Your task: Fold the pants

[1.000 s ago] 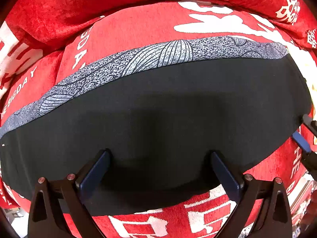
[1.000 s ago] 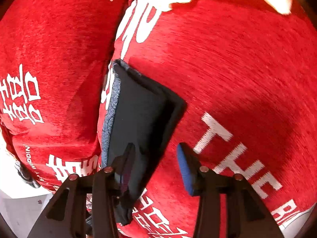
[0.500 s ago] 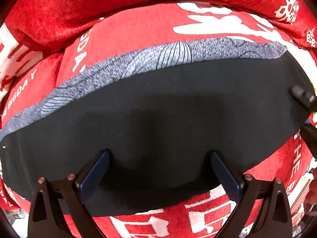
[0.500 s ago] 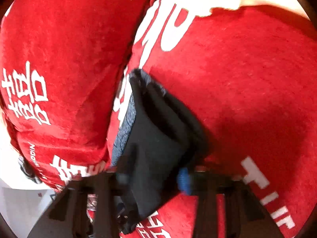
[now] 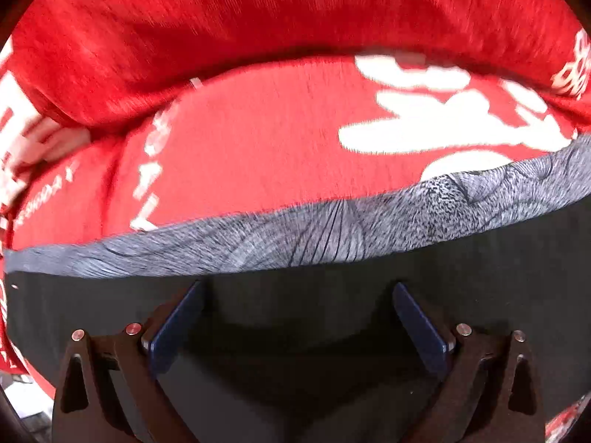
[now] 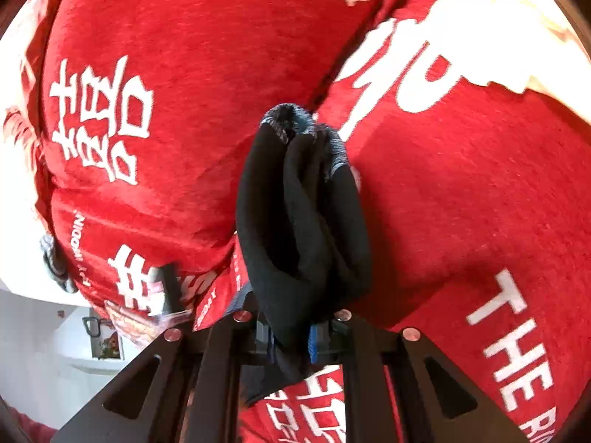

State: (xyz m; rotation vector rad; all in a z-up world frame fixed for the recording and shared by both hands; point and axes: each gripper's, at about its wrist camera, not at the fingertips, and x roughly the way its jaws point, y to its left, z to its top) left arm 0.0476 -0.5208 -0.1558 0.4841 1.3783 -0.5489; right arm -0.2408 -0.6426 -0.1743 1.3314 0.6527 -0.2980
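The pants are black with a grey patterned band (image 5: 332, 236). In the left wrist view they lie flat across a red sofa cover, and my left gripper (image 5: 297, 317) is open with both blue pads resting low over the black cloth (image 5: 295, 369). In the right wrist view my right gripper (image 6: 290, 337) is shut on the bunched end of the pants (image 6: 299, 221), which rises crumpled from between the pads, its grey band at the top.
The red cover with white lettering (image 6: 443, 203) wraps the sofa cushions; a back cushion (image 5: 258, 18) rises behind the pants. The sofa's edge and a pale floor (image 6: 44, 350) lie at lower left in the right wrist view.
My right gripper has closed on the end of the pants and lifted it, bunching the cloth. My left gripper has moved forward over the pants toward the grey band.
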